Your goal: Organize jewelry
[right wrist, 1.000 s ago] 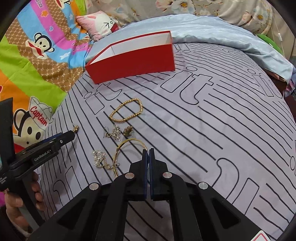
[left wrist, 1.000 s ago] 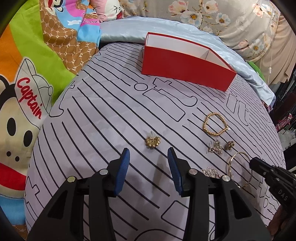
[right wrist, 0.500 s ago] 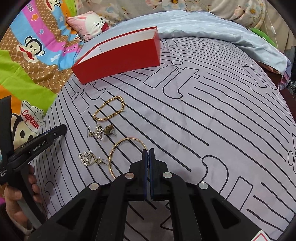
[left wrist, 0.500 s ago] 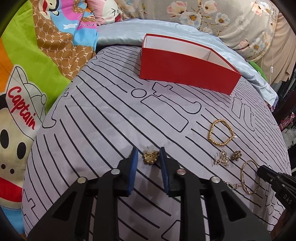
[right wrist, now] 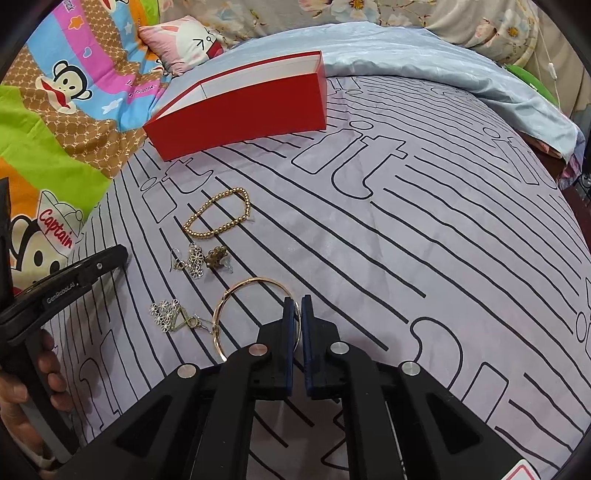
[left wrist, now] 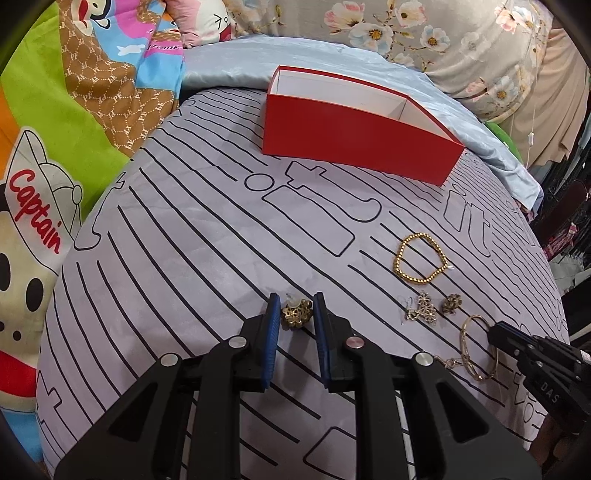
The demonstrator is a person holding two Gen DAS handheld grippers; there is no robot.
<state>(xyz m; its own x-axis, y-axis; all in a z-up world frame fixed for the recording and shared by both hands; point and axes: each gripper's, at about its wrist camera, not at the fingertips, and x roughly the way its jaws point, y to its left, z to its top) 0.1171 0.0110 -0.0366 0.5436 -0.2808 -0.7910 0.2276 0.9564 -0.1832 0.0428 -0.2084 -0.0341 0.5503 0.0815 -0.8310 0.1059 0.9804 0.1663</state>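
A gold flower earring lies on the grey striped bedspread between the blue pads of my left gripper; the jaws stand close on both sides of it with small gaps. My right gripper has a narrow gap, and the rim of a thin gold bangle runs into it. A gold bead bracelet, a silver flower earring, a second gold flower earring and a silver flower pendant lie left of the right gripper. The open red box stands at the back.
The grey bedspread is rounded and drops off at its edges. A cartoon monkey blanket lies to the left and a light blue sheet behind the box. A floral pillow is at the back.
My left gripper moved forward and narrowed around the gold flower earring. My right gripper moved forward onto the bangle's rim and opened a narrow gap.
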